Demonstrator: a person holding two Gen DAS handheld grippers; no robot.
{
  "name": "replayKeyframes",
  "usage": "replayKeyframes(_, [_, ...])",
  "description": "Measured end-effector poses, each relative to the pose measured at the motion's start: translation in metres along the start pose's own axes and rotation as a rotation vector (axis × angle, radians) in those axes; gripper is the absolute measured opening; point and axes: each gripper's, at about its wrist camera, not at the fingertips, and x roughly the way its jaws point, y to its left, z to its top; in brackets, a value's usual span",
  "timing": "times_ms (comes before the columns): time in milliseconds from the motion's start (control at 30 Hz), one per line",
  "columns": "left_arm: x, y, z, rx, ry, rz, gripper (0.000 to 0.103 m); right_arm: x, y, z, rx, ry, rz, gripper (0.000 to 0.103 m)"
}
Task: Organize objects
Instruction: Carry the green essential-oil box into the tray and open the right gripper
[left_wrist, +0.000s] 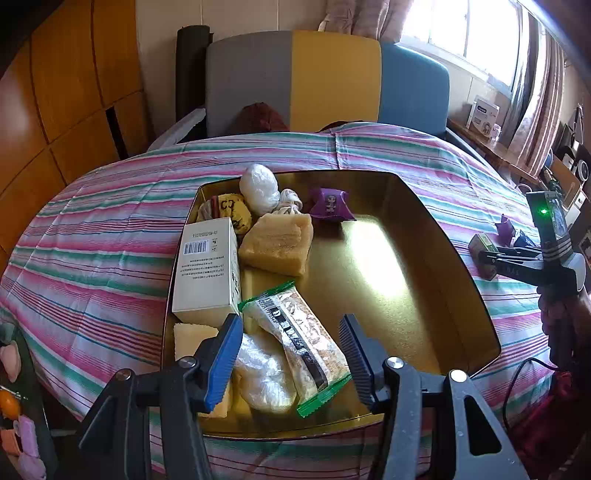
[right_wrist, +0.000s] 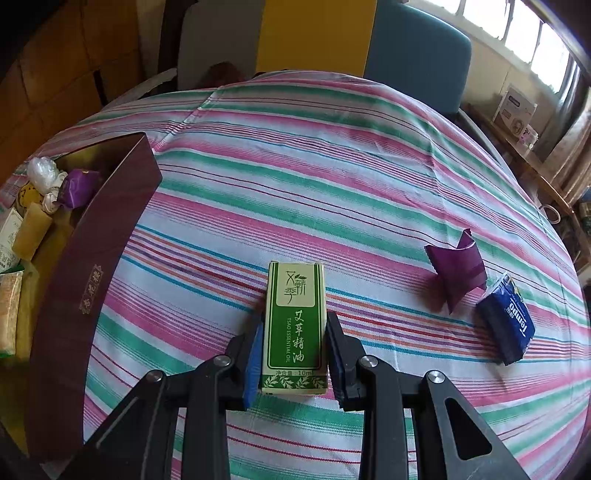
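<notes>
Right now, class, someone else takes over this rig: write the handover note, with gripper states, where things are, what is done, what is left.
Left gripper: open, empty, over the near end of the box.
Right gripper: shut on the oil carton, on the cloth right of the box.
Done: snack bar, white carton, sponge and others lie in the box.
Left: the oil carton, purple wrapper and tissue pack.

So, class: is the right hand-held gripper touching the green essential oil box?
Touching. In the right wrist view, both pads of the right hand-held gripper press against the sides of the green essential oil box, with no gap visible.
</notes>
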Motion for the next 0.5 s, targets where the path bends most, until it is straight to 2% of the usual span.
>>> replayKeyframes(233, [0.000, 0.003, -0.001, -0.002, 0.006, -0.005, 0.055, 0.000, 0.003, -0.001, -0.010, 0.004, -0.015, 0.031])
replayKeyframes(367, [0.000, 0.007, -0.002, -0.007, 0.005, -0.014, 0.055, -0.002, 0.004, 0.002, -0.010, 0.040, -0.034, 0.031])
replayKeyframes(500, [0.001, 0.014, -0.003, -0.023, 0.007, -0.020, 0.055, -0.018, 0.010, 0.005, 0.020, 0.030, -0.021, 0.031])
